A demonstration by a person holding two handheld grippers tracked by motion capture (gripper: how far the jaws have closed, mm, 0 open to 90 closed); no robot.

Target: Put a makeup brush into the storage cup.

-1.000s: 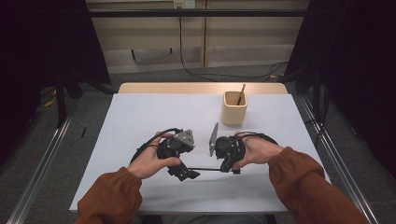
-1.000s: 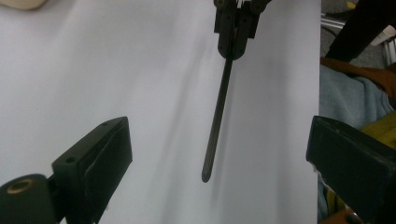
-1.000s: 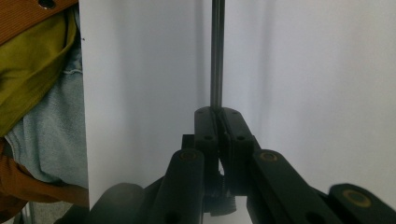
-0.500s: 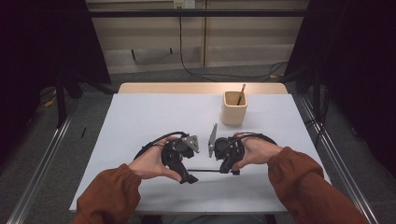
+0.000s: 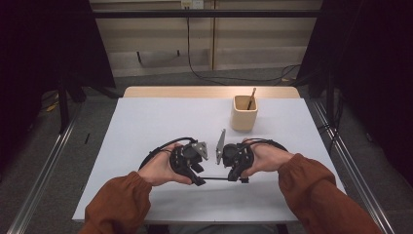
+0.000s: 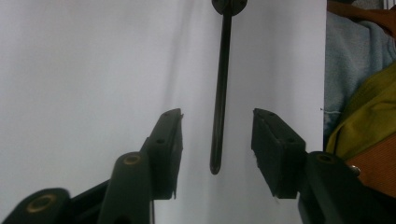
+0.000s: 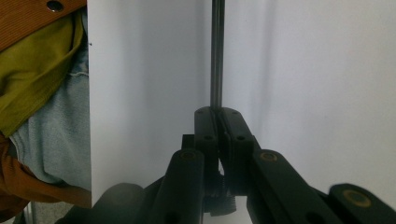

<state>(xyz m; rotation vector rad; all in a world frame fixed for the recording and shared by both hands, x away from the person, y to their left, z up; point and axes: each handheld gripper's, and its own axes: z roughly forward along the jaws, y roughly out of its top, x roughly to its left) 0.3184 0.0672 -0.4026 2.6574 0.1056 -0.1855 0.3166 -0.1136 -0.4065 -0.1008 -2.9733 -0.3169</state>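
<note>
Thin black rod lies low over the table near its front edge, right hand-held gripper clamped on one end, left hand-held gripper wide open around the free tip; looks light, stiff, slick, so pinch just behind the tip.

The right gripper has its jaws clamped on a thin dark rod above the white table.
</note>
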